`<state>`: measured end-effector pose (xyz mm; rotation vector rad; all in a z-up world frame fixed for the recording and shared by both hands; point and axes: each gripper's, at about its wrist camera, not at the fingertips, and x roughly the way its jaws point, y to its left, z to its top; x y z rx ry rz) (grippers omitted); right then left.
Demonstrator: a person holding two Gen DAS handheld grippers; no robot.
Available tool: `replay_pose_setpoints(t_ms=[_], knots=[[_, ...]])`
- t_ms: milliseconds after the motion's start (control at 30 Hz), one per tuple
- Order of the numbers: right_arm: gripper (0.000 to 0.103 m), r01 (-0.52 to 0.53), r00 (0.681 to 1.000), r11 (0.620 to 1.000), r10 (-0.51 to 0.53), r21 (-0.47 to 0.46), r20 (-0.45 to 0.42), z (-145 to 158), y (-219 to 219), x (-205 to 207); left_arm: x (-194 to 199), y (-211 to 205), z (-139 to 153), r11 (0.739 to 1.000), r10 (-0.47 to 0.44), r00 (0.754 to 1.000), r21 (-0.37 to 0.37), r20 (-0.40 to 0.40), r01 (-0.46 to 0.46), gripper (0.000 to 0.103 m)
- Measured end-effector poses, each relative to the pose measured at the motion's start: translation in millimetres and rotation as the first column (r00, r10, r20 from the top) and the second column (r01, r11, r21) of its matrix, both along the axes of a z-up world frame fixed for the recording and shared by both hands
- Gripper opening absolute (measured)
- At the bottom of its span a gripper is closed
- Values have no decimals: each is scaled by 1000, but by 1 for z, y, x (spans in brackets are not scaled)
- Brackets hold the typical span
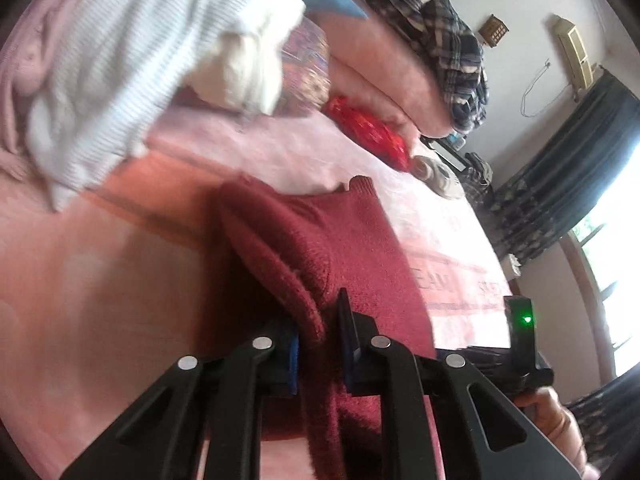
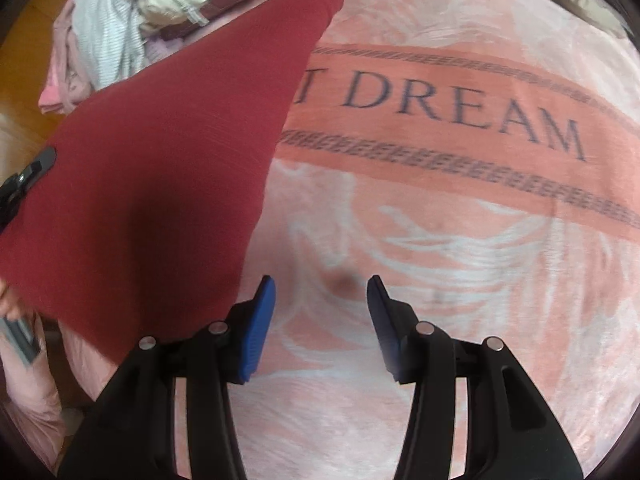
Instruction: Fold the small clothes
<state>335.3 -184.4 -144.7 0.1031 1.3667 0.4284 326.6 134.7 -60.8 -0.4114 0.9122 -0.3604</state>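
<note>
A dark red knit garment (image 1: 320,248) hangs folded from my left gripper (image 1: 318,344), which is shut on its edge. In the right wrist view the same red garment (image 2: 160,152) is held up over the left of the pink bedspread (image 2: 440,240), with the left gripper's black frame (image 2: 24,180) showing at its left edge. My right gripper (image 2: 322,304) is open and empty, a little above the bedspread, just right of the garment's lower corner.
A pile of white, striped and pink clothes (image 1: 132,60) lies at the bed's far end and also shows in the right wrist view (image 2: 120,20). Folded pink blankets with a plaid garment (image 1: 432,28) and a red item (image 1: 368,132) lie by the wall. Dark curtains (image 1: 568,176) hang by a window.
</note>
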Motion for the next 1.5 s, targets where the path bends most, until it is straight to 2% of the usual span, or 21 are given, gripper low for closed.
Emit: replay_pose_setpoints(t_ms=[67,133,200,267,367,467,633,733,900,967,1033,1067,1100,1133,1167,1200,1333,1433,1500], knots=[[48,-14,1000,1000,14,-6,-11,-4,9,-1,3,19,-17,1000,-4,1000,27,-31,5,16],[48,-25,1000,1000,24,-13,-14,-6,16,-1,9,33,-51,999,-3,995,49,-102,8,17],[52,-26,1000,1000,26,-14,-17,-8,23,-1,11,36,-80,999,-9,990,33,-141,13,19],[55,-21,1000,1000,21,12,-17,-6,25,0,6,38,-89,1000,5,993,-14,-115,-6,20],[55,-20,999,995,23,95,-33,2,33,-2,1,36,-82,1000,15,996,-22,-85,-17,20],[69,-54,997,992,60,111,-53,3,44,-6,-1,29,-71,1000,8,999,14,-54,-7,20],[70,-38,995,994,47,102,-83,-9,60,-4,2,21,-69,999,32,998,43,-45,-30,21],[70,-32,996,992,42,124,-79,-2,52,-5,2,9,-61,997,21,1000,80,-20,-19,21],[74,-69,993,983,83,168,-79,14,47,-18,1,-3,-53,997,-10,1000,74,2,9,21],[75,-82,989,977,104,196,-105,10,54,-23,3,-5,-55,997,-13,1000,79,-2,13,21],[75,-87,987,981,108,176,-117,3,64,-24,6,-1,-58,998,-5,1000,62,-14,6,21],[67,-84,987,983,104,162,-119,-3,68,-25,6,2,-60,999,0,1000,47,-22,1,21],[53,-82,988,985,100,152,-114,-5,71,-25,7,3,-60,999,1,1000,39,-27,0,21],[47,-84,990,986,99,143,-104,-5,71,-25,7,6,-61,1000,1,1000,25,-30,0,21],[30,-89,990,984,104,155,-93,-3,68,-25,7,6,-61,1000,-2,1000,15,-29,2,21],[22,-92,991,981,107,173,-83,2,64,-26,6,7,-61,1000,-6,1000,8,-26,7,21],[14,-83,995,979,94,187,-46,16,36,-34,5,3,-59,998,-52,999,-24,-3,52,21],[12,-53,993,978,73,201,-94,-2,16,-38,9,-1,-74,998,-63,997,26,-35,64,22],[13,-38,993,968,64,246,-99,-12,14,-41,13,2,-89,998,-58,996,3,-61,59,26]])
